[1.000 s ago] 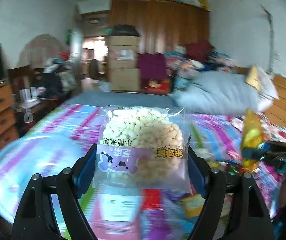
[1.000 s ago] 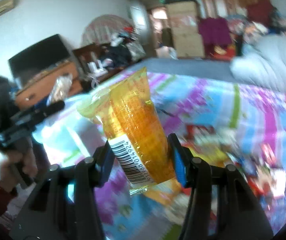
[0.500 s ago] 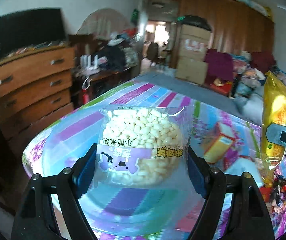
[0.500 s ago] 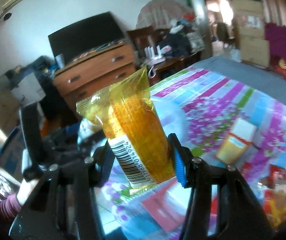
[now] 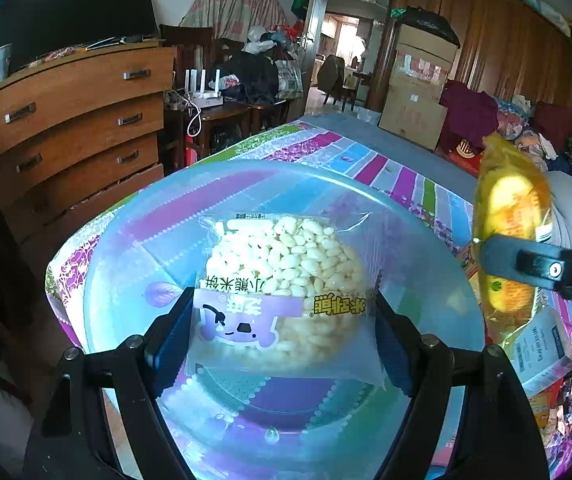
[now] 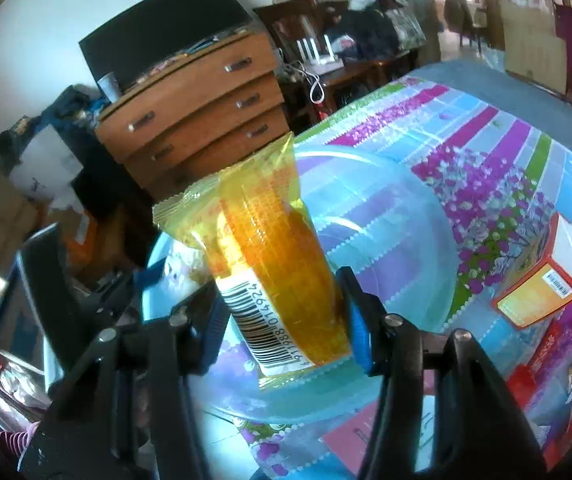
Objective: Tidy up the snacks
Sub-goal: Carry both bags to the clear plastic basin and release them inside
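Puffed-rice snack in a clear packet with a purple label (image 5: 282,292) sits clamped between the left gripper (image 5: 282,332) jaws, above the translucent light-blue round plastic basin (image 5: 134,264) on the striped floral bedcover (image 5: 401,176). At three o'clock in the left wrist view, the right gripper (image 6: 282,320) jaws pinch a transparent yellow-orange wrapped snack with a barcode (image 6: 278,264), also over the basin. An orange-and-white carton (image 6: 541,280) lies at three o'clock in the right wrist view.

A clear puffed-rice packet (image 5: 282,292) and a yellow-wrapped snack (image 6: 278,272) hang upright over a translucent blue bowl (image 5: 425,248).
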{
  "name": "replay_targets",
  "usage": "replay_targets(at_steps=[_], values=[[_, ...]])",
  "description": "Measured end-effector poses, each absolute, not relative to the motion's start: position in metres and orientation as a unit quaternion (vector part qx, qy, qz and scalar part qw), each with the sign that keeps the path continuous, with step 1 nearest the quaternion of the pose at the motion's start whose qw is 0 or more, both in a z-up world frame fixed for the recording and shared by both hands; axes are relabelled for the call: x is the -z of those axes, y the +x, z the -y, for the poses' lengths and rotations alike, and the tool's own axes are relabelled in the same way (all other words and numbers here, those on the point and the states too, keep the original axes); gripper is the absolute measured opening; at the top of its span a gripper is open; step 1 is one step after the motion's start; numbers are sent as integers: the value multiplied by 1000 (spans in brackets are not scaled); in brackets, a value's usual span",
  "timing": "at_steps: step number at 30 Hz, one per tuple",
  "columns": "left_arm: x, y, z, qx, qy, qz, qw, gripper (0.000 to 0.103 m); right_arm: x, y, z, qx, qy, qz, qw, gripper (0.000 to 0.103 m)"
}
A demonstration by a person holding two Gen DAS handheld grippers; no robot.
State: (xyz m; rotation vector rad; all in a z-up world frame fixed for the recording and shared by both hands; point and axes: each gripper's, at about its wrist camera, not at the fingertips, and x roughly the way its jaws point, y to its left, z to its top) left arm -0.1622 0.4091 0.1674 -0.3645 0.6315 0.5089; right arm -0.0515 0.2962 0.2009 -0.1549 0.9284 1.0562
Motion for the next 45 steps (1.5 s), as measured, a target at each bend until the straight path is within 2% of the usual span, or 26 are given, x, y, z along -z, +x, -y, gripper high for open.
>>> replay_targets(at_steps=[12,25,28,31,36,38,40,45], values=[[-161,-160,-418,-246,-188,-318,896,84,-178,-46,-308,-472,-81,-457,750,53],[-155,-156,-425,-241,-202,-344,885,91,-163,-43,-319,-464,-101,-478,739,54],[-157,-156,-425,-241,-198,-344,886,91,-161,-42,-320,-464,-100,-478,739,61],[-159,-157,-427,-242,-200,-341,886,91,-161,-42,-320,-463,-100,-478,740,62],[-158,-158,-427,-241,-207,-338,886,91,-163,-45,-320,-467,-102,-471,741,63],[-158,-159,-425,-240,-208,-336,887,91,-166,-49,-319,-470,-102,-466,742,69],[-159,-161,-424,-237,-211,-333,888,91,-170,-54,-317,-473,-102,-459,745,69],[-172,-182,-416,-227,-219,-302,900,91,-187,-89,-280,-483,-92,-405,771,71]])
